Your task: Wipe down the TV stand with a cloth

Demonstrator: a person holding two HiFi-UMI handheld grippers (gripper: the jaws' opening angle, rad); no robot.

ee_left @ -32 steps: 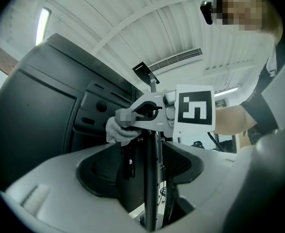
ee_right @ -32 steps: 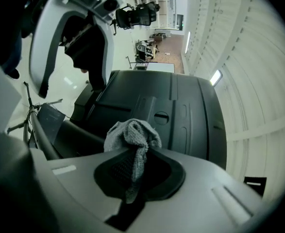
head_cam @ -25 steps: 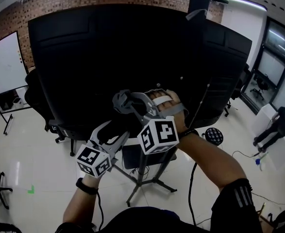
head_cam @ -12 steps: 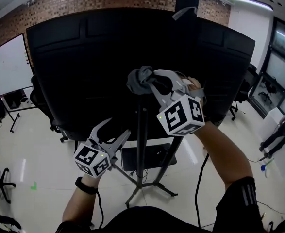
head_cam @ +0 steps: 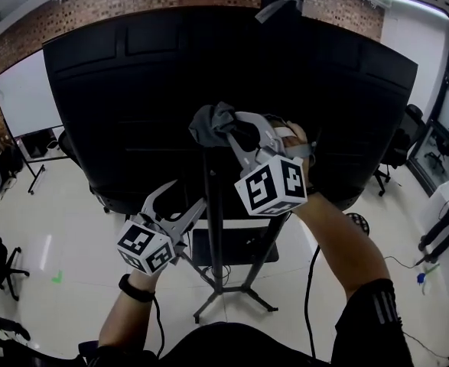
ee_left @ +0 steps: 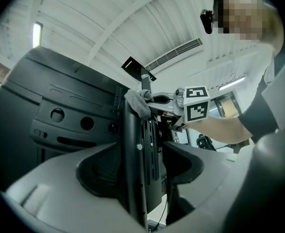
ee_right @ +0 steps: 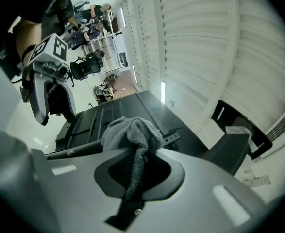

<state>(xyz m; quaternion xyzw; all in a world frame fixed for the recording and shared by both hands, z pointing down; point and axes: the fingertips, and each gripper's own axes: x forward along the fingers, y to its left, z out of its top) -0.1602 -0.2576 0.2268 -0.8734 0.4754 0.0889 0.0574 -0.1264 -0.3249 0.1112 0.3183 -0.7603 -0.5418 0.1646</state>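
Touching the top of the TV stand's pole (head_cam: 216,243), the grey cloth (head_cam: 211,123) is clamped in the right tongs (head_cam: 228,132). The left tongs (head_cam: 184,197), lower down, stand apart beside the pole, behind the television (head_cam: 132,90).

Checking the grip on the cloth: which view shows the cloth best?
The right gripper view: the grey cloth fills the centre, bunched above the right gripper's tongs, a strand pinched between them. The head view shows only a small bundle against the black TV; the left gripper view shows it small, by the stand's pole.
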